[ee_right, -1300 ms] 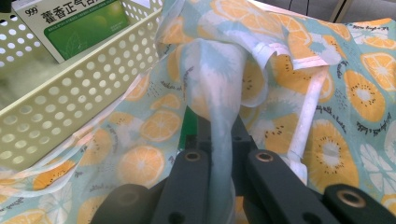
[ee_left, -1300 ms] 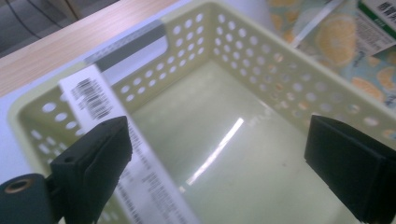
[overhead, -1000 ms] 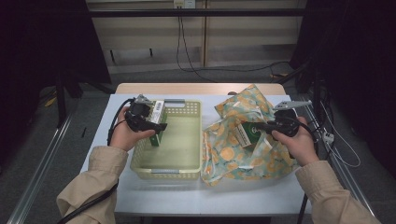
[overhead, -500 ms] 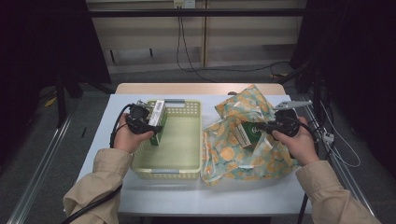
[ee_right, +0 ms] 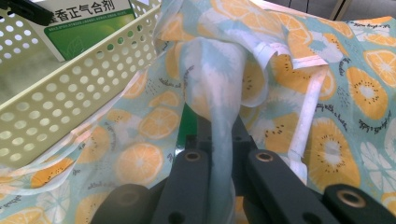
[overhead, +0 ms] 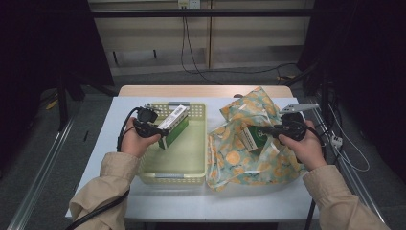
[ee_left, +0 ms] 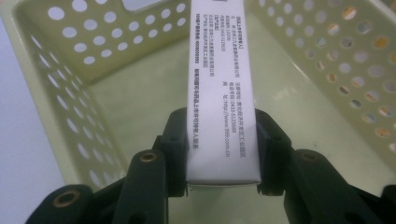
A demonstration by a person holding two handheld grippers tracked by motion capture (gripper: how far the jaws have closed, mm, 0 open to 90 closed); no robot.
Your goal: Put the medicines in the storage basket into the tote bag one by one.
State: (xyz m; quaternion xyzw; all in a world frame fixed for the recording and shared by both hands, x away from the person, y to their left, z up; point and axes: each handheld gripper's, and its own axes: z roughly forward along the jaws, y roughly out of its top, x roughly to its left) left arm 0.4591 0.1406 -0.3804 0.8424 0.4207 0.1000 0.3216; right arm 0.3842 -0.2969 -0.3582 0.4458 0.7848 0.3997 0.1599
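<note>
A basket stood on the table, left of a cloth bag that lay touching its right wall. One box sat over the basket's far left corner; a second box lay in the bag.

Both forearms wear loose tan sleeves with gathered cuffs, entering at 7 and 5 o'clock of the high view. The left tool has a compact black body, and a black cable loops from it toward 7 o'clock. The right tool is black too, topped by a grey three-cornered plate at its 1 o'clock. In both gripper views the jaws are matte black jointed links, each pivot ringed in brass.
</note>
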